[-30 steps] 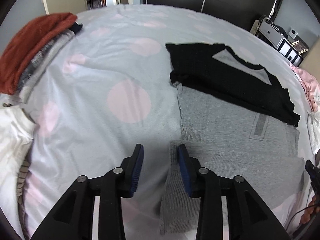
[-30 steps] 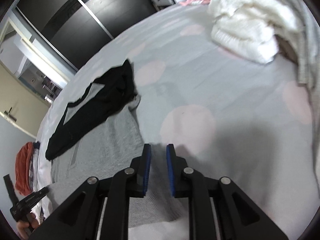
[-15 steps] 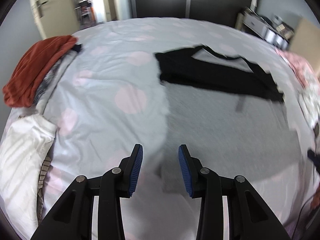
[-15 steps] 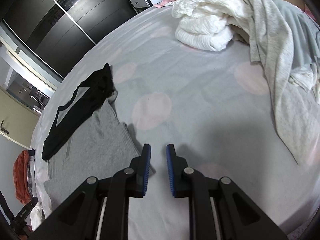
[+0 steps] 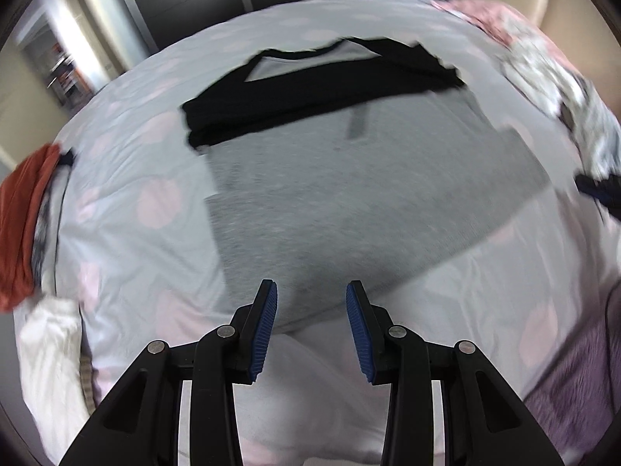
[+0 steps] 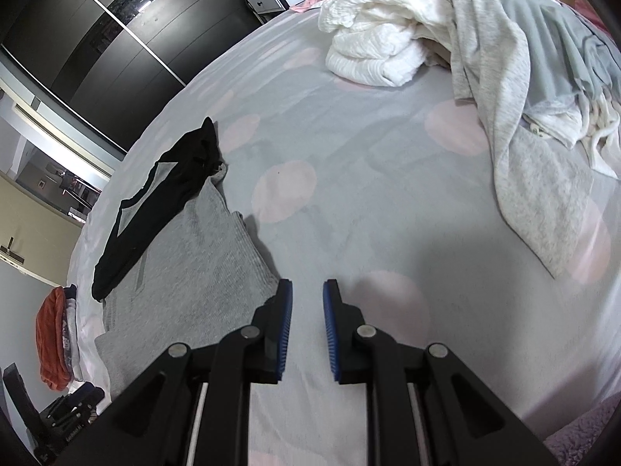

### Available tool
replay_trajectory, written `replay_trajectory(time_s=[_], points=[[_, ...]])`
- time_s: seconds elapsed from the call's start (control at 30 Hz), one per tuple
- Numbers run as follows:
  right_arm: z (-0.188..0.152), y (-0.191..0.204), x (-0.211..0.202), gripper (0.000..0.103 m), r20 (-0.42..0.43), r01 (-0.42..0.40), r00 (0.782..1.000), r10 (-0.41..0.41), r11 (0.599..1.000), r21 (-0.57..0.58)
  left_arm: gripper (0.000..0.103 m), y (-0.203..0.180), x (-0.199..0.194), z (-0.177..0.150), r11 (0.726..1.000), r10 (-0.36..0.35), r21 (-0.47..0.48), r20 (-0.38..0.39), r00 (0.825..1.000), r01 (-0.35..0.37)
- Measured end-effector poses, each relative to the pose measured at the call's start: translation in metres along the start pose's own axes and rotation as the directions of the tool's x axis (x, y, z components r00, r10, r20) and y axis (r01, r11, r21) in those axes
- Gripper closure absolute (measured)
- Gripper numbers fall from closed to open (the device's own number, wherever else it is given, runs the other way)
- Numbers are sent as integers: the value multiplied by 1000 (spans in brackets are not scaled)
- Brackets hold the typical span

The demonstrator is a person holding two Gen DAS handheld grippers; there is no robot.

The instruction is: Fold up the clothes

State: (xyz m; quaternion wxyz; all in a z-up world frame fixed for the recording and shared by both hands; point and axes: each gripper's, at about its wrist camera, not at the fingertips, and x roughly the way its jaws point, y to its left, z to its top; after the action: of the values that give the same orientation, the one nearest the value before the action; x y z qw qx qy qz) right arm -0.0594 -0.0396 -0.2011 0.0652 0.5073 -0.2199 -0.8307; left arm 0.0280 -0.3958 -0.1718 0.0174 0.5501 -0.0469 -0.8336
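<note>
On the spotted bed (image 5: 128, 178), the grey-and-black top (image 5: 349, 194) lies flat, sleeves turned in, body not yet doubled. My left gripper (image 5: 311, 312) hovers wide at its hem; my right gripper (image 6: 307, 320), narrowly parted, holds nothing. An unfolded heap (image 6: 465, 39) waits beyond.
</note>
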Motion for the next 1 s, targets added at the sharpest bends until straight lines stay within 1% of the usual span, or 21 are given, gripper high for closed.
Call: replay_trajectory(time_s=[0.1, 0.17, 0.23, 0.3, 0.37, 0.4, 0.53, 0.73, 0.8, 0.87, 0.93, 0.97, 1.0], points=[[-1, 2, 1, 87, -5, -2, 1000, 2, 1000, -8, 64, -13, -5, -2, 990, 19, 140, -12, 1000, -17], [-1, 3, 3, 87, -11, -5, 1000, 5, 1000, -9, 64, -19, -3, -7, 969, 53, 243, -35, 998, -43], [-1, 3, 4, 87, -19, -8, 1000, 7, 1000, -7, 64, -20, 1, -13, 950, 79, 308, -65, 995, -56], [-1, 3, 6, 87, -25, -9, 1000, 9, 1000, -2, 63, -19, 8, -20, 934, 106, 350, -90, 990, -68], [-1, 3, 8, 87, -33, -14, 999, 14, 1000, 2, 59, -15, 16, -23, 933, 133, 350, -101, 986, -90], [-1, 4, 9, 87, -39, -15, 999, 15, 1000, 2, 59, -12, 20, -23, 935, 137, 342, -109, 985, -92], [-2, 6, 13, 87, -53, -21, 998, 21, 1000, -5, 57, -9, 34, -19, 943, 116, 326, -147, 982, -63], [0, 5, 18, 87, -64, -26, 998, 27, 1000, 12, 55, -9, 62, -20, 940, 128, 338, -228, 965, -45], [0, 6, 21, 87, -71, -25, 997, 25, 1000, 8, 55, -8, 70, -18, 940, 149, 336, -237, 960, -63], [-1, 10, 24, 87, -83, -21, 996, 20, 1000, -11, 55, -5, 73, -15, 948, 145, 311, -229, 963, -69], [-2, 16, 28, 87, -96, -23, 995, 18, 999, -47, 63, -3, 72, -13, 955, 140, 287, -213, 967, -75], [-3, 20, 28, 87, -98, -26, 995, 20, 998, -65, 70, -3, 71, -12, 956, 143, 282, -202, 969, -83], [-4, 23, 28, 87, -96, -29, 995, 21, 996, -83, 79, -2, 69, -12, 956, 147, 278, -191, 971, -90]])
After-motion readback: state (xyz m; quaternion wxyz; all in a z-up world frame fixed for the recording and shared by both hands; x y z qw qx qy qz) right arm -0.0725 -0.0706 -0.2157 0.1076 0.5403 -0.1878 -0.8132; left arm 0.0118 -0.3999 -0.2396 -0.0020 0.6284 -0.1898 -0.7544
